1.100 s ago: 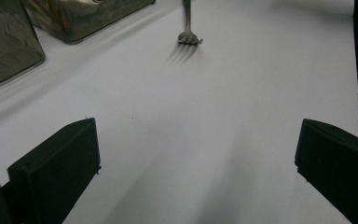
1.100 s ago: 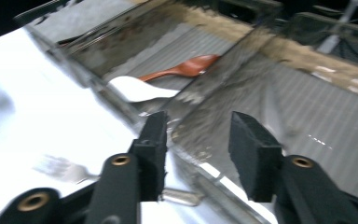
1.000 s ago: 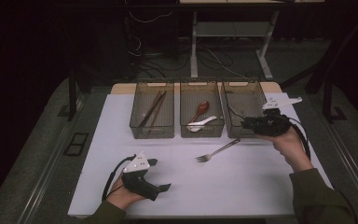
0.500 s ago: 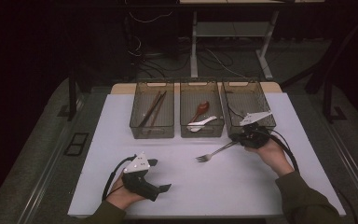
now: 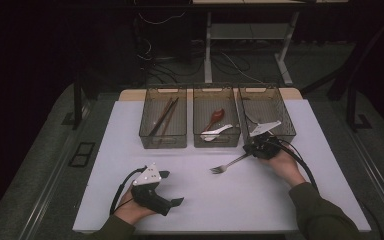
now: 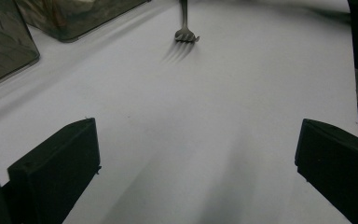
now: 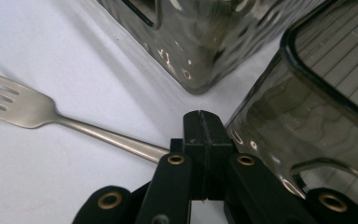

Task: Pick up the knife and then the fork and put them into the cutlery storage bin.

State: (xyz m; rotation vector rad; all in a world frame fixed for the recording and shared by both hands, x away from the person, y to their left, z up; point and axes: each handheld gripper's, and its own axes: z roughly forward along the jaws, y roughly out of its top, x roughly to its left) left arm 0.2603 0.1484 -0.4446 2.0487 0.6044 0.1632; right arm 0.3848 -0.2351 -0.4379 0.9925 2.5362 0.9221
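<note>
Fork is seen lying on the white table before the middle bin, handle end clamped by the right gripper, jaws pressed together. Left gripper is held apart, well clear.

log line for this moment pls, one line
right tool: jaws together on fork handle end, by right bin | left tool: open, resting on table, nothing held | fork tines on table

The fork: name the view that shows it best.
The right gripper view: the fork is close, its handle running into the shut right gripper. The high view shows it whole but small; the left gripper view, just tines.
</note>
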